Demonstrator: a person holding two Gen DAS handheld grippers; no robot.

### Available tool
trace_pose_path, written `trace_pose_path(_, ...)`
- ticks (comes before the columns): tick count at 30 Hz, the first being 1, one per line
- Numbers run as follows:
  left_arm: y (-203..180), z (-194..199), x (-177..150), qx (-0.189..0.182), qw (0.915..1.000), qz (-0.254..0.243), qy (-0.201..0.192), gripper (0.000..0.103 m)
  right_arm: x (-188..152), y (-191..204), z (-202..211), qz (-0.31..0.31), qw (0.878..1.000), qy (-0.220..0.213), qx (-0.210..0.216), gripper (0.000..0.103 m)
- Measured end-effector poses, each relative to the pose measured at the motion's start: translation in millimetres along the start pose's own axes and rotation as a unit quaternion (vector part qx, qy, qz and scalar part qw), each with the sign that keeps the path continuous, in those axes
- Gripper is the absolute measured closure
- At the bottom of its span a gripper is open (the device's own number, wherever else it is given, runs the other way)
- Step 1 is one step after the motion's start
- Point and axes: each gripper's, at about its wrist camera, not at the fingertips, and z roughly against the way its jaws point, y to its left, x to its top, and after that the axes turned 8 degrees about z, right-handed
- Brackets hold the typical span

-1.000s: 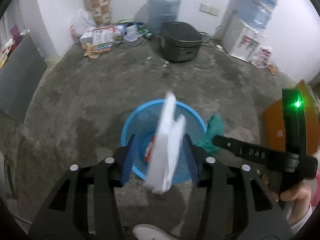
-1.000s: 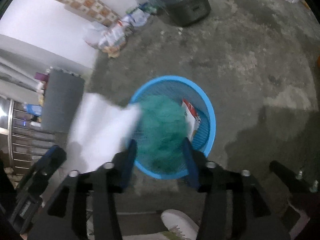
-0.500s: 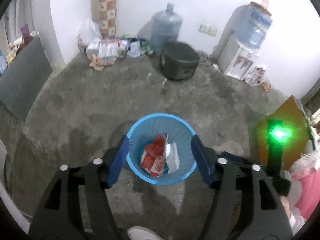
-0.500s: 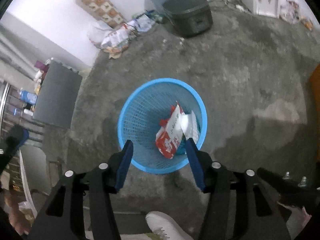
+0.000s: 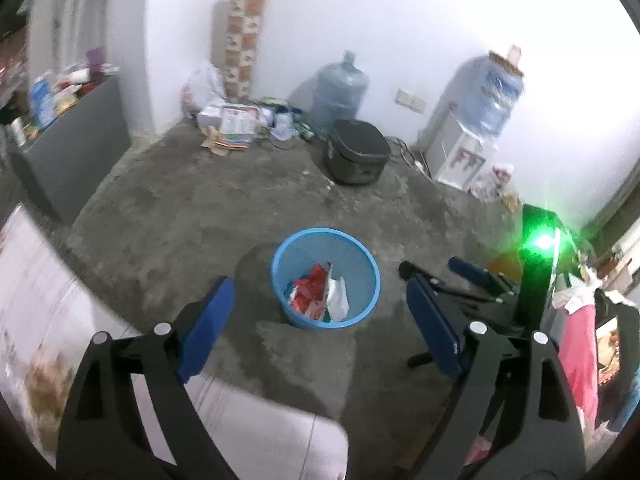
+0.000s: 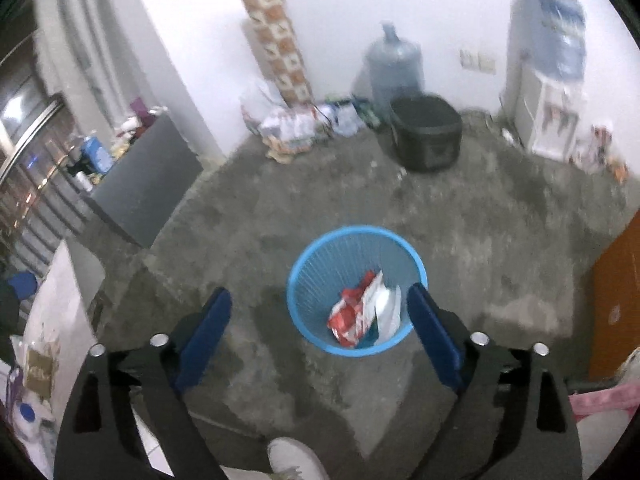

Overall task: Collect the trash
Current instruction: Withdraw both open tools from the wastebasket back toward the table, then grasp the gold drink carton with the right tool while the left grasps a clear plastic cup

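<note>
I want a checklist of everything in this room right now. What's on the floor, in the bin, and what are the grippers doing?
Surface: bare grey concrete floor, patchy.
Job's things: blue basket stands upright, holding a red-and-white wrapper, white paper and something green underneath.
Clutter: boxes and papers piled by the far wall.
Grippers: left gripper open, empty; right gripper open, empty; both hover above the basket.
Cables: cords on the floor behind the black cooker.
Surroundings: water jug, water dispenser, grey cabinet, white shoe.
</note>
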Motion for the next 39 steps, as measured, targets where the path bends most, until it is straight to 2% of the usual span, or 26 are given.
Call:
trace_pose_path(3, 21, 39, -15, 0.013, 0.9993, 0.025, -0.027, 0.016, 3, 21, 23, 0.026, 0.999, -0.025, 0.005, 0.009)
trace_pose_path(7, 50, 91, -34, 0.043, 0.9943, 0.07, -0.069, 0.011, 4, 50, 44, 0.057, 0.997, -0.041, 0.032, 0.008)
trace_pose_path(10, 73, 127, -47, 0.055, 0.9886, 0.108, -0.089, 0.009, 3, 74, 58, 0.082, 0.994, -0.051, 0.046, 0.008)
trace_pose_path(14, 94, 168, -72, 0.104, 0.9771, 0.152, -0.108, 0.009, -2, 102, 74, 0.11, 0.989, -0.063, 0.078, 0.008)
trace_pose_path(20, 117, 221, -118, 0.094, 0.9635, 0.205, -0.144, 0.009, -11, 145, 90, 0.14, 0.976, -0.069, 0.155, 0.008)
trace_pose_path(25, 133, 256, -149, 0.113, 0.9525, 0.214, -0.185, 0.009, -14, 189, 92, 0.164, 0.961, -0.05, 0.219, 0.008)
trace_pose_path(29, 147, 274, -162, 0.138, 0.9489, 0.194, -0.207, 0.009, -14, 220, 93, 0.183, 0.948, -0.035, 0.258, 0.008)
trace_pose_path(35, 167, 296, -166, 0.166, 0.9442, 0.171, -0.228, 0.009, -13, 257, 88, 0.186, 0.933, 0.003, 0.307, 0.018)
trace_pose_path(39, 188, 298, -154, 0.159, 0.9459, 0.179, -0.219, 0.009, -6, 274, 75, 0.173, 0.926, 0.04, 0.332, 0.024)
